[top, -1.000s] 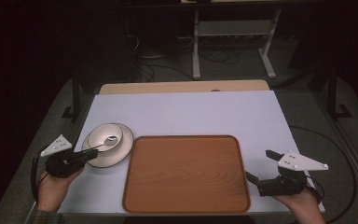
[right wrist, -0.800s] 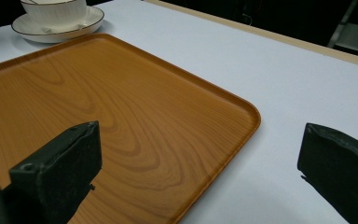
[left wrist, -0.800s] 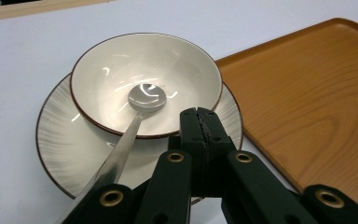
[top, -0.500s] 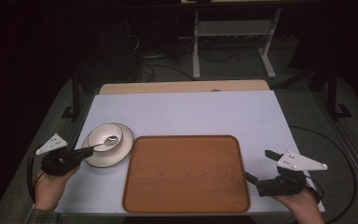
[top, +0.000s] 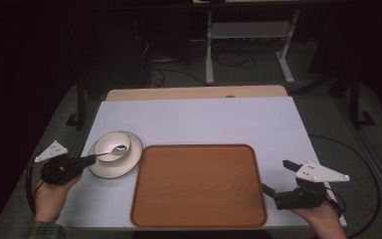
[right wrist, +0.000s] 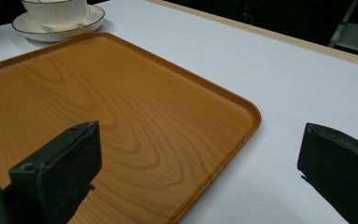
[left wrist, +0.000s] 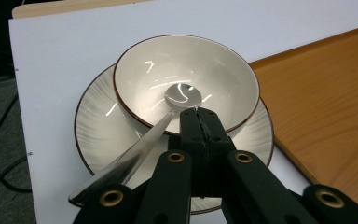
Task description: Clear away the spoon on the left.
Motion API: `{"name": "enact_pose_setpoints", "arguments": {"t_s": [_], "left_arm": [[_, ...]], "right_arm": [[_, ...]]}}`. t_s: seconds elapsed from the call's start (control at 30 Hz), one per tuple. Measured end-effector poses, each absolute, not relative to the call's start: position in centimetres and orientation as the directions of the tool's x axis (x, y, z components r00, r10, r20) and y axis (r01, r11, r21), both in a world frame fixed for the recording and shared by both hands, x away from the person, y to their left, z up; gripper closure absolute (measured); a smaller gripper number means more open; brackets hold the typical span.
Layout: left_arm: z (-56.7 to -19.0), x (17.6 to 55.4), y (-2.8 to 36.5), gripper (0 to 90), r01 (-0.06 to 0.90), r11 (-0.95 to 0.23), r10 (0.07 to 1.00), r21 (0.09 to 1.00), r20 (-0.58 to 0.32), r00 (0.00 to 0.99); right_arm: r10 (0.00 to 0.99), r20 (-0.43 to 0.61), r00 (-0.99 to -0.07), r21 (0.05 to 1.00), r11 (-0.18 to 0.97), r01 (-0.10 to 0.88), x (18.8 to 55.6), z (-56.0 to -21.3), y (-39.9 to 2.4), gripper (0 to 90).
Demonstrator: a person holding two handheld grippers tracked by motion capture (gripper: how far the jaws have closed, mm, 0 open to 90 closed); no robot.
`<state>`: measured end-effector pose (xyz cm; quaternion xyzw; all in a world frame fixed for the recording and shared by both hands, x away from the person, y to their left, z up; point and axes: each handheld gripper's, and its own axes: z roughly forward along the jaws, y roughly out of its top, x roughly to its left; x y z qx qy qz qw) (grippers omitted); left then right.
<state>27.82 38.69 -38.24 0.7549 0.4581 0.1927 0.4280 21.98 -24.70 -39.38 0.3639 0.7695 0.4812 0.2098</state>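
- My left gripper (left wrist: 200, 128): jaws pressed together over the near rim of the bowl; whether they pinch the spoon's handle or just sit beside it is hard to make out.
- Spoon (left wrist: 168, 109): polished metal, oval head inside the bowl, handle running out over the rim toward me, its end cut off by the jaws.
- Bowl (top: 112, 146): glossy white ceramic, round, thin dark rim, seated on a ribbed white plate (top: 132, 162) at the table's left.
- Tray (top: 199, 184): wood-grain, rounded corners, just right of the plate.
- My right gripper (right wrist: 196, 172): jaws spread wide, nothing between them, at the tray's near right corner.
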Motion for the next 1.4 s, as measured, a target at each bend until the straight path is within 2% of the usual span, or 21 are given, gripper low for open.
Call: {"name": "enact_pose_setpoints", "arguments": {"t_s": [1.4], "left_arm": [[-38.4, 30.4, 40.3, 90.0, 0.544, -0.168, 0.901, 0.822, -0.096, 0.423]], "right_arm": [[0.758, 0.027, -0.652, 0.889, 0.28, 0.363, 22.0, -39.5, -24.5, 0.0]]}}
